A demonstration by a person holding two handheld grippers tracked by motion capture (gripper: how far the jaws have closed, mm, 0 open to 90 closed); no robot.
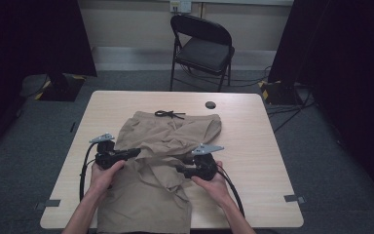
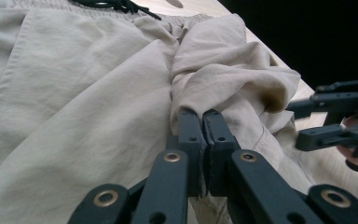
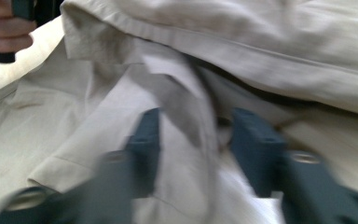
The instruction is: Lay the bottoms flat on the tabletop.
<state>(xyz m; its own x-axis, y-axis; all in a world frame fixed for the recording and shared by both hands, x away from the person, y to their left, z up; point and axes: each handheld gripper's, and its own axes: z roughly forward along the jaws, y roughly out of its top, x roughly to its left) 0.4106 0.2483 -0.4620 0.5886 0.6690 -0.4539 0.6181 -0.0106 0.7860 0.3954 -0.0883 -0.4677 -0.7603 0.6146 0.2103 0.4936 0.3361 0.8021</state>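
On the table (image 1: 253, 146), tan shorts (image 1: 151, 195) lie lengthwise, waistband and black drawstring (image 1: 169, 114) at the far end by the folding chair (image 1: 202, 46), leg hems hanging near the person's edge. Long axis of the shorts runs near-to-far, and a leg is already partly folded up toward the waistband, bunched in the middle. Left gripper (image 1: 135, 152) sits at the left edge of the shorts, mid-length; in the left gripper view its jaws are pressed together, pinching a ridge of the fabric (image 2: 200, 109). Right gripper (image 1: 180, 169) is over the right half of the shorts, just short of the bunched fold; right gripper view is motion-blurred, but the jaws stand spread with a fold of cloth (image 3: 186, 116) between them, not clamped yet. Both grippers roughly level across the shorts, so either is equally near the fold; the grab point for the right one lies straight ahead of its jaws. My read: right needs to close on that fold before anything lifts. Nothing blocking: a small dark disc (image 1: 210, 105) sits on the table beyond the waistband, well apart. Risk is the loose layer slipping out.
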